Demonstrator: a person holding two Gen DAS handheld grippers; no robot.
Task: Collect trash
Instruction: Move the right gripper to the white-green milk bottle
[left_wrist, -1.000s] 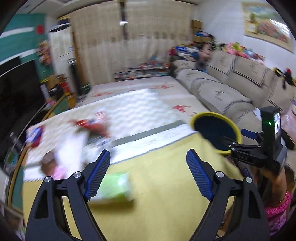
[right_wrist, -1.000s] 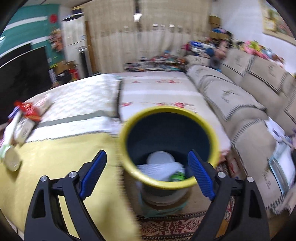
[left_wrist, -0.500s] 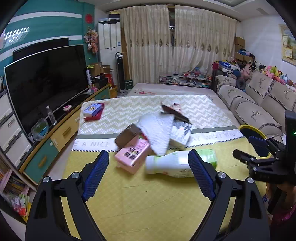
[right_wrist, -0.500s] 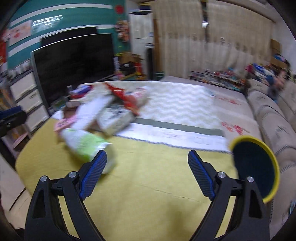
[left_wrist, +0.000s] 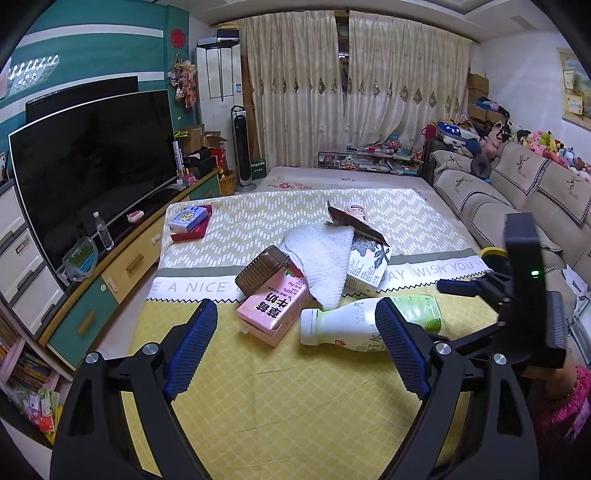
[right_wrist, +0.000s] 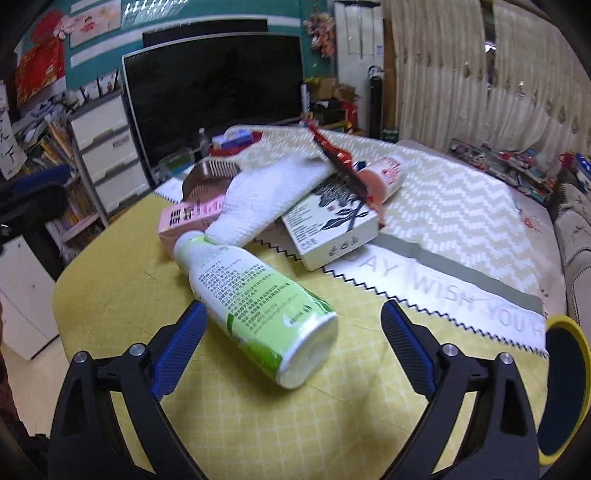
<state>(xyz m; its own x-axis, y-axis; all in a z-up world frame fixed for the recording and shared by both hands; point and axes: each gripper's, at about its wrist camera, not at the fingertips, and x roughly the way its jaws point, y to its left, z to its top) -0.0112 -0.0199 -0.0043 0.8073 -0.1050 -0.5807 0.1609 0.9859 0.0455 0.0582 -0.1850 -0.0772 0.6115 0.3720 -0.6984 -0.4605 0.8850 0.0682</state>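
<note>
So the trash is all heaped in the middle of a table with a yellow-and-chevron tablecloth (left_wrist: 280, 398). Nearest is a white-and-green plastic bottle (right_wrist: 255, 299) lying on its side, cap toward the pile. Just behind it sits a pink milk carton (left_wrist: 275, 310), with a brown ribbed container (left_wrist: 260, 267) touching its far end. A white towel (left_wrist: 325, 254) is draped over the heap, partly covering a white box with a black leaf print (right_wrist: 332, 225), and a dark red wrapper (right_wrist: 341, 166) plus a pink-labelled bottle (right_wrist: 384, 175) lie on top at the back.

The right gripper (right_wrist: 291, 343) has its jaws spread wide, with the base of the green bottle sitting between them, not pinched. The left gripper (left_wrist: 295, 347) is spread too, empty, hanging over the yellow part just short of the carton. A yellow-rimmed trash bin (right_wrist: 563, 387) peeks in off the table's right edge.
</note>
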